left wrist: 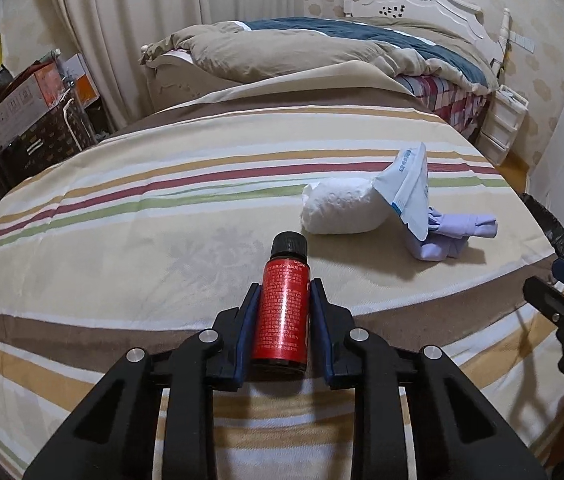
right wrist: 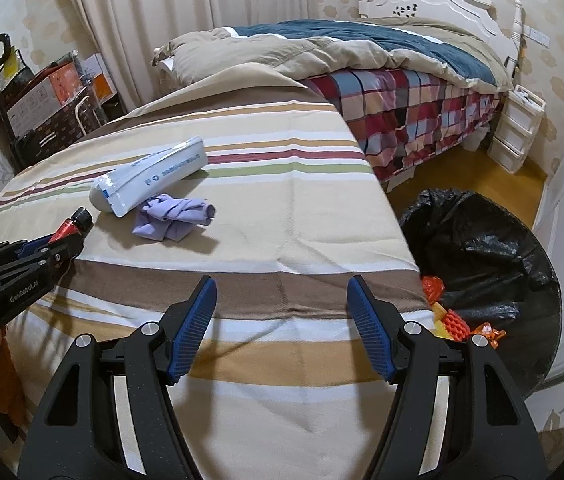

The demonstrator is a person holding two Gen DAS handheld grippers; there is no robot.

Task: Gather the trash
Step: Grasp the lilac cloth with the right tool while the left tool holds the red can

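My left gripper is shut on a small red bottle with a black cap, held above the striped tablecloth. The same bottle shows in the right wrist view, in the left gripper. A white and blue plastic package and a crumpled lilac glove lie on the cloth. My right gripper is open and empty over the table's near edge; it also shows in the left wrist view.
A bin with a black liner stands right of the table and holds orange and yellow wrappers. A bed with bedding is behind. Boxes and a cart stand at the left. White drawers stand by the wall.
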